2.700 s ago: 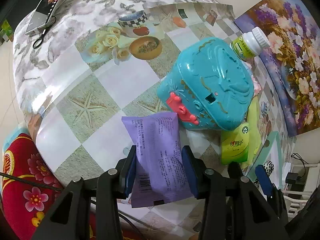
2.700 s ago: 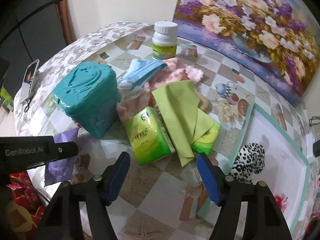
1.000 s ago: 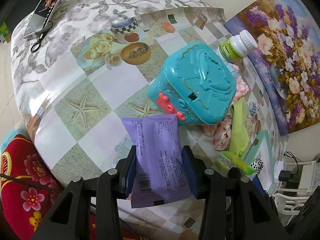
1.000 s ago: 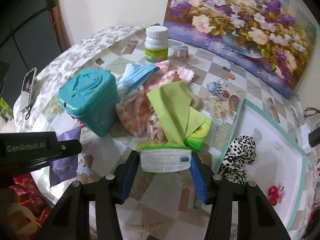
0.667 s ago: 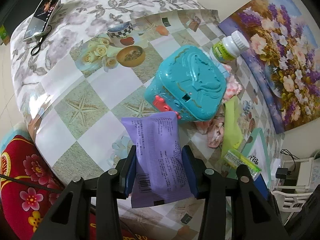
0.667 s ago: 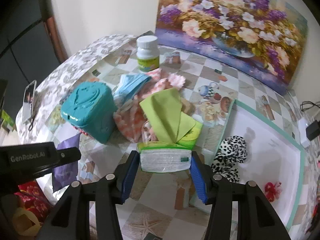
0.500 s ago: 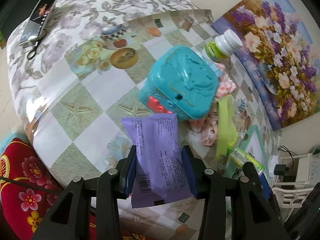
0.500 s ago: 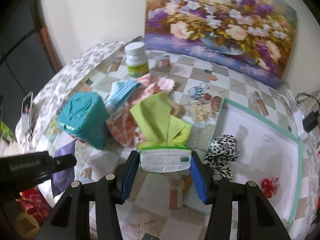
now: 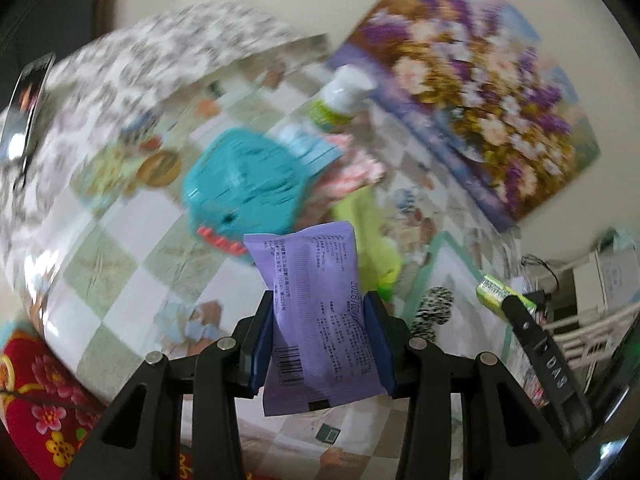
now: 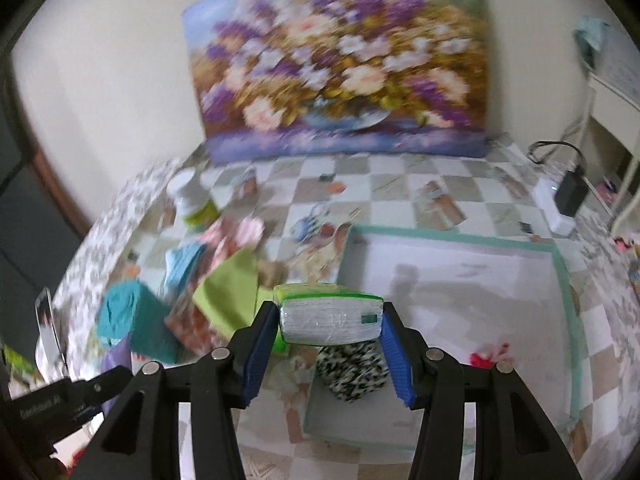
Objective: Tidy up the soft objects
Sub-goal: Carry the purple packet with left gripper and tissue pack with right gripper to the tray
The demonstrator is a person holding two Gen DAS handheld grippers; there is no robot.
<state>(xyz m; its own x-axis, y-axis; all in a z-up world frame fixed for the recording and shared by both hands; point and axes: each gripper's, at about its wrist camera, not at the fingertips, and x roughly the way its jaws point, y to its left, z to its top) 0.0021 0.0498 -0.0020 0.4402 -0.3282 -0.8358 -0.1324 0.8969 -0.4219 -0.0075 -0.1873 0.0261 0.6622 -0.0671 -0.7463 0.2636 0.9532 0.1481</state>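
Note:
My left gripper (image 9: 320, 336) is shut on a purple tissue packet (image 9: 316, 312) and holds it above the table. My right gripper (image 10: 330, 340) is shut on a green tissue pack (image 10: 330, 316) and holds it over the near left corner of the white tray (image 10: 460, 276), just above a black-and-white spotted cloth (image 10: 352, 372). The green pack also shows at the right of the left wrist view (image 9: 496, 290). A green cloth (image 10: 232, 292), a pink cloth (image 10: 236, 236) and a blue cloth (image 10: 182, 260) lie in a pile left of the tray.
A teal plastic box (image 9: 244, 184) stands left of the cloth pile. A white bottle (image 10: 190, 196) stands behind the pile. A flower painting (image 10: 340, 64) leans on the wall. A phone (image 9: 24, 116) lies at the table's left edge. A charger (image 10: 568, 196) sits at the back right.
Both grippers have lifted and swung right toward the tray with their packs. The right gripper took hold of the green pack earlier. Both views are blurred by motion now.

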